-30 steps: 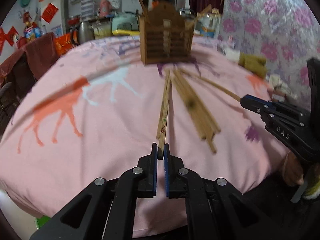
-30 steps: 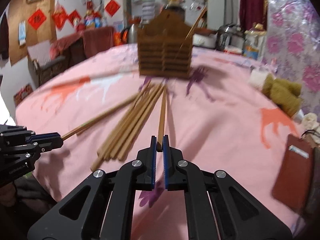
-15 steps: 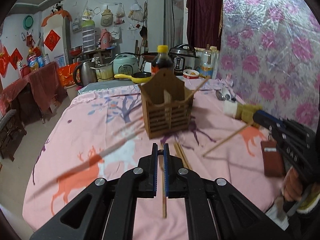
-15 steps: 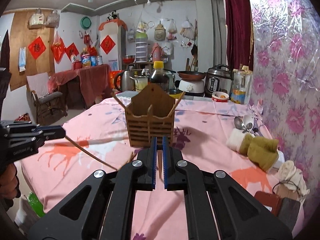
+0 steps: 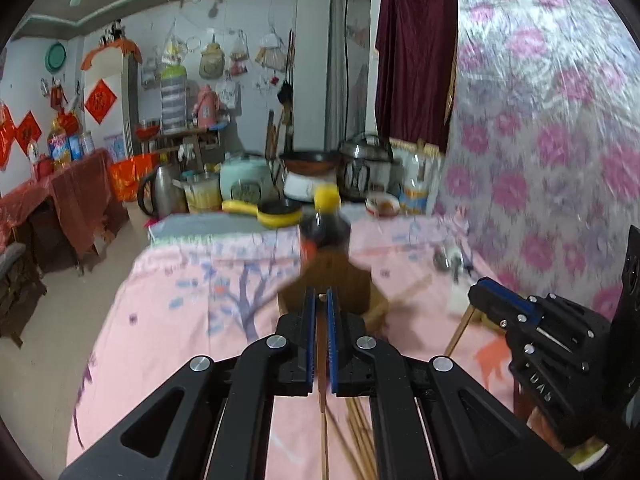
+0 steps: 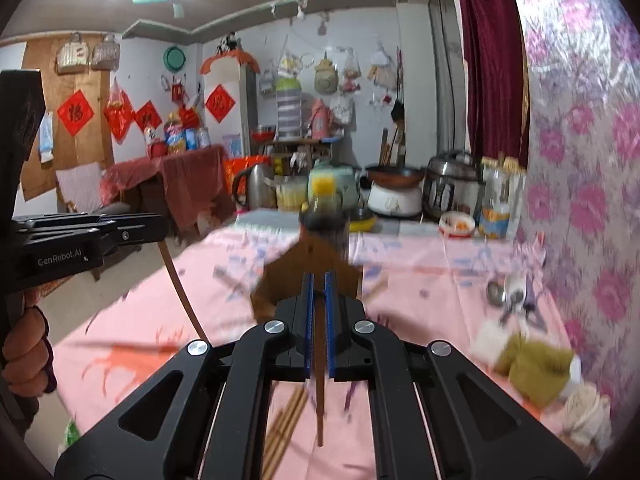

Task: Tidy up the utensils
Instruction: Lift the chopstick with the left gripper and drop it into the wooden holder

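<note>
My left gripper (image 5: 319,300) is shut on a wooden chopstick (image 5: 322,420) that hangs down below its jaws, above the pink table. My right gripper (image 6: 317,284) is shut on another chopstick (image 6: 319,408) that also hangs down. The brown wooden utensil holder (image 5: 332,284) stands just beyond both grippers; it also shows in the right wrist view (image 6: 288,276), with chopsticks leaning out of it. A bundle of loose chopsticks (image 5: 360,440) lies on the cloth below; it shows in the right wrist view too (image 6: 288,420). Each gripper shows in the other's view: the right one (image 5: 476,292) and the left one (image 6: 160,228), each with its stick.
A dark sauce bottle with a yellow cap (image 5: 326,224) stands right behind the holder. Metal spoons (image 6: 504,292) and a green and white cloth (image 6: 532,364) lie at the table's right. Cookers, a kettle and a pan crowd the far counter. The flowered wall (image 5: 560,140) runs along the right.
Both grippers have risen from the table and tilted up, each lifting its chopstick off the cloth. The holder now sits closer in front of both.
</note>
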Action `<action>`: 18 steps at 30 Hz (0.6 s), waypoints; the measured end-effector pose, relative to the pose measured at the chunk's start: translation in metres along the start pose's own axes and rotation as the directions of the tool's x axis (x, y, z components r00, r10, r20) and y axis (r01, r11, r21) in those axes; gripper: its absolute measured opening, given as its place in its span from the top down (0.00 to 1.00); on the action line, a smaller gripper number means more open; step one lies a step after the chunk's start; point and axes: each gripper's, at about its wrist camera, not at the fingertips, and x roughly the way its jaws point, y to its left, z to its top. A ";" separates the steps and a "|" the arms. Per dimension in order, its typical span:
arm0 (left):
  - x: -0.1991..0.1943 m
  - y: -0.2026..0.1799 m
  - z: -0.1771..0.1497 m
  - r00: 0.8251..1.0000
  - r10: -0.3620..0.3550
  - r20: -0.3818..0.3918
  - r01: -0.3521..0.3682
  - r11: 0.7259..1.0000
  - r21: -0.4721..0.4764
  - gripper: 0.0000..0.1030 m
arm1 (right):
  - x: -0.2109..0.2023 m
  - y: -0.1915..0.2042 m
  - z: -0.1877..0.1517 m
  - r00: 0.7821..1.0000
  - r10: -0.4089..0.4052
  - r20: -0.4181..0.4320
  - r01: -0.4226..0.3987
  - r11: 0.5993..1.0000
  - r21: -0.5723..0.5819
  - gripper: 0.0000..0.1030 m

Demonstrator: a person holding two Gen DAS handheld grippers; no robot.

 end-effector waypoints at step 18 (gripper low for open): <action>0.113 0.033 0.033 1.000 0.025 -0.014 -0.027 0.994 -0.105 0.89 | 0.123 -0.024 0.034 0.993 -0.121 0.010 0.119 0.985 0.124 0.91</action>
